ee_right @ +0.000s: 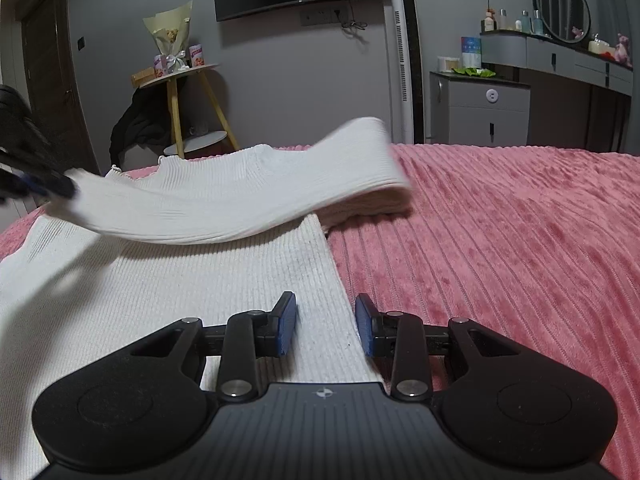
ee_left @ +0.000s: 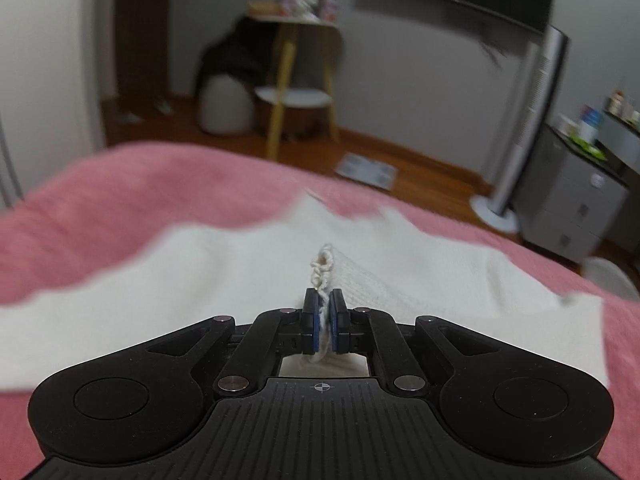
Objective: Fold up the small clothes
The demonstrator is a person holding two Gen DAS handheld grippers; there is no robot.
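Note:
A white ribbed knit garment (ee_right: pixel 168 292) lies on the pink bedspread (ee_right: pixel 500 248). My left gripper (ee_left: pixel 325 300) is shut on the frilled edge of the garment (ee_left: pixel 240 272), holding it lifted. In the right wrist view the left gripper (ee_right: pixel 36 184) appears blurred at the far left, carrying a sleeve (ee_right: pixel 248 196) that arcs above the garment body. My right gripper (ee_right: pixel 326 312) is open, low over the garment's right edge, with the edge between its fingers.
Past the bed's far edge stand a yellow-legged side table (ee_right: pixel 180 92), a tower fan (ee_right: pixel 404 60), grey drawers (ee_right: pixel 480 108) and a vanity. A scale (ee_left: pixel 366 170) lies on the wooden floor. The pink bedspread (ee_left: pixel 100 208) extends left and right of the garment.

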